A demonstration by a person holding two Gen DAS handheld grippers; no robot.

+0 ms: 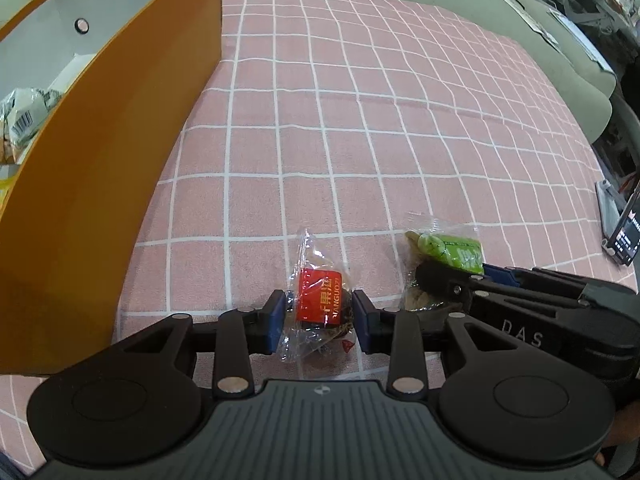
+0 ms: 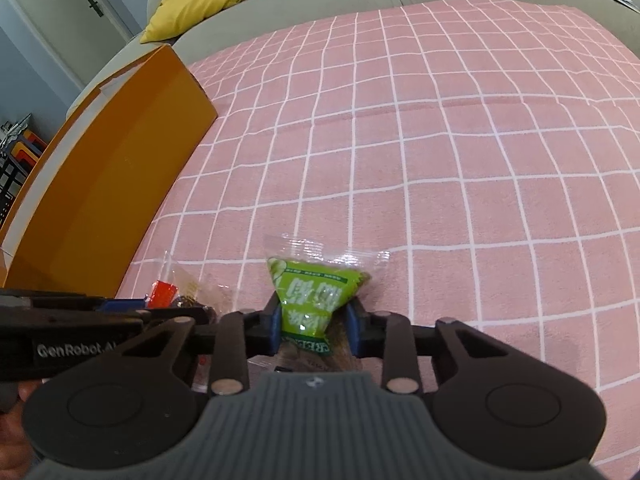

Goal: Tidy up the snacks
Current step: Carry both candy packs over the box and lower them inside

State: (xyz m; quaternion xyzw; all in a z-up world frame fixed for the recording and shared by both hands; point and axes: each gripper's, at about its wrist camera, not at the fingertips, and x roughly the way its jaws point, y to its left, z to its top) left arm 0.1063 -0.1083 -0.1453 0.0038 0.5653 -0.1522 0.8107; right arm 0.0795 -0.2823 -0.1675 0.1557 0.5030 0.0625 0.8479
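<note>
Just right of the orange box [image 1: 100, 184], on the pink checked cloth [image 1: 360, 120], the left gripper [image 1: 320, 314] pinches the red snack packet [image 1: 320, 300]; the right gripper [image 2: 314, 326], fingers nearly together, squeezes the green packet [image 2: 316, 296]. Lift both clear before swinging over the box wall.

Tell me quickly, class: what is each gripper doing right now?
Left gripper: closed on the red-labelled snack packet.
Right gripper: closed on the green snack packet, pinching it in at the sides.

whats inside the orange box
Through the orange box opening, a few pale wrapped snack packets lie against its grey lining; the near wall hides the rest.
</note>
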